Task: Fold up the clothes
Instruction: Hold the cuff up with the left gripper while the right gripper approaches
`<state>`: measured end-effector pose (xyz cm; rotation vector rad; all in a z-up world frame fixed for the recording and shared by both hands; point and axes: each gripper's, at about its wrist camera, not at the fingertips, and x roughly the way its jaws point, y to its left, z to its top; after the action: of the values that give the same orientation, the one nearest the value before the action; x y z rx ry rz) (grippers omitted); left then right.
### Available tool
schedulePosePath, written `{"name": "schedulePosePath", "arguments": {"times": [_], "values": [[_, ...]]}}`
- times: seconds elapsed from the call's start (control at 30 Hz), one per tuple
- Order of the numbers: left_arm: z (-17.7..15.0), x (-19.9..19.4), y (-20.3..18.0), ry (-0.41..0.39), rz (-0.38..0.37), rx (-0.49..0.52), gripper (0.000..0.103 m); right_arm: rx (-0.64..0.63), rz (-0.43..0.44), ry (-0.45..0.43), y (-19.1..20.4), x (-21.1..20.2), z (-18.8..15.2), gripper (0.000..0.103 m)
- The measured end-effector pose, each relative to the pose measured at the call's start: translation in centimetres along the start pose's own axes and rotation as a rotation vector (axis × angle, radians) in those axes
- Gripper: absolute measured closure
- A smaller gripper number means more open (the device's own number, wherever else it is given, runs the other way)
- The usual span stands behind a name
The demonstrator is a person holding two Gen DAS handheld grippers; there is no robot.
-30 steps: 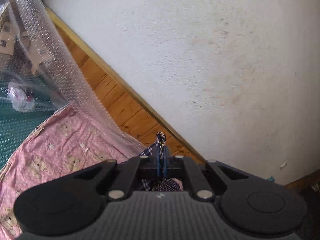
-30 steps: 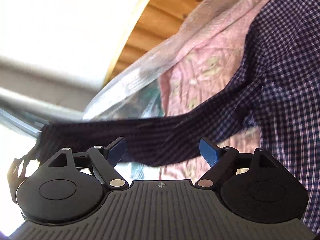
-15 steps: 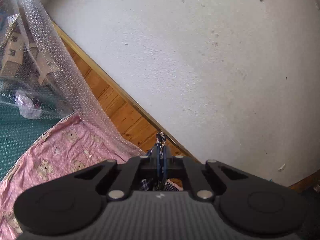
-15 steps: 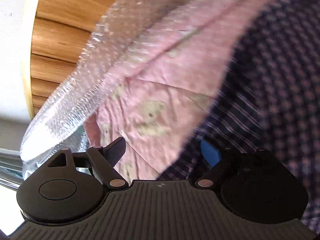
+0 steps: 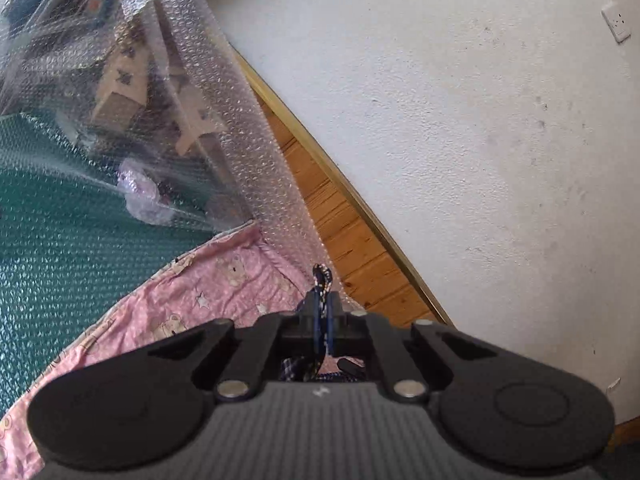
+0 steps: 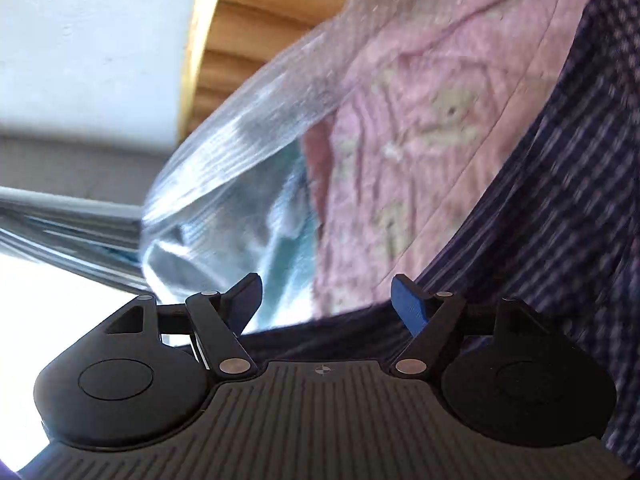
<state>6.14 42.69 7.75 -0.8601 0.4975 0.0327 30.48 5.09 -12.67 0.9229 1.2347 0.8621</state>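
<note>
Pink bedspread [image 5: 224, 288] underneath; one checked shirt [image 6: 560, 208]; left tool [image 5: 321, 320] clamped on it; right tool [image 6: 326, 300] wide, empty

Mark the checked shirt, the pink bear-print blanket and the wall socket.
checked shirt [image 6: 560, 216], right wrist view, its body.
pink bear-print blanket [image 5: 192, 304], left wrist view, middle of cloth.
wall socket [image 5: 617, 21], left wrist view, its faceplate.

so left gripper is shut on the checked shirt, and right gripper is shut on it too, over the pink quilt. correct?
Not quite. The right gripper is open, as the right wrist view shows. The left gripper is shut on the checked shirt, over the pink quilt.
</note>
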Motion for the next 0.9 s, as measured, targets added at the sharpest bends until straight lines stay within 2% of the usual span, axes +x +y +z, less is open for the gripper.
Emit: {"name": "schedulePosePath", "arguments": {"times": [0.07,0.13,0.27,0.33,0.37,0.4,0.43,0.5,0.73,0.83,0.9], "values": [[-1.2,-0.1,-1.6,0.032,0.008,0.062,0.099,0.05,0.07,0.012,1.1,-0.7,-3.3,0.022],[-3.0,-0.5,-3.4,0.082,-0.007,0.167,0.099,0.115,0.117,0.012,1.5,-1.4,-6.5,0.017],[-6.6,-1.3,-6.6,0.18,-0.037,0.375,0.099,0.188,0.108,0.019,1.2,-1.6,-11.0,0.019],[-8.4,-1.9,-7.6,0.212,-0.037,0.455,0.099,0.222,0.095,0.022,0.3,-1.4,-12.4,0.037],[-9.1,-2.2,-7.8,0.221,-0.035,0.469,0.099,0.239,0.088,0.024,-0.2,-1.4,-13.2,0.065],[-9.8,-2.4,-7.9,0.229,-0.032,0.478,0.099,0.24,0.084,0.025,-0.4,-1.5,-13.6,0.088],[-10.4,-2.7,-8.1,0.237,-0.028,0.487,0.099,0.24,0.081,0.026,-0.5,-1.6,-14.0,0.089],[-11.2,-3.4,-8.2,0.235,-0.016,0.502,0.099,0.226,0.077,0.003,-0.2,-2.5,-14.6,0.1],[-13.2,-5.4,-9.0,0.26,-0.033,0.546,0.098,0.037,-0.004,-0.156,3.1,-10.9,-16.4,0.103],[-14.2,-5.2,-8.9,0.306,-0.031,0.555,0.098,0.012,-0.028,-0.233,3.0,-13.3,-17.7,0.103],[-15.0,-4.7,-8.6,0.359,-0.066,0.544,0.098,0.016,-0.05,-0.29,2.2,-14.3,-18.6,0.103]]}}
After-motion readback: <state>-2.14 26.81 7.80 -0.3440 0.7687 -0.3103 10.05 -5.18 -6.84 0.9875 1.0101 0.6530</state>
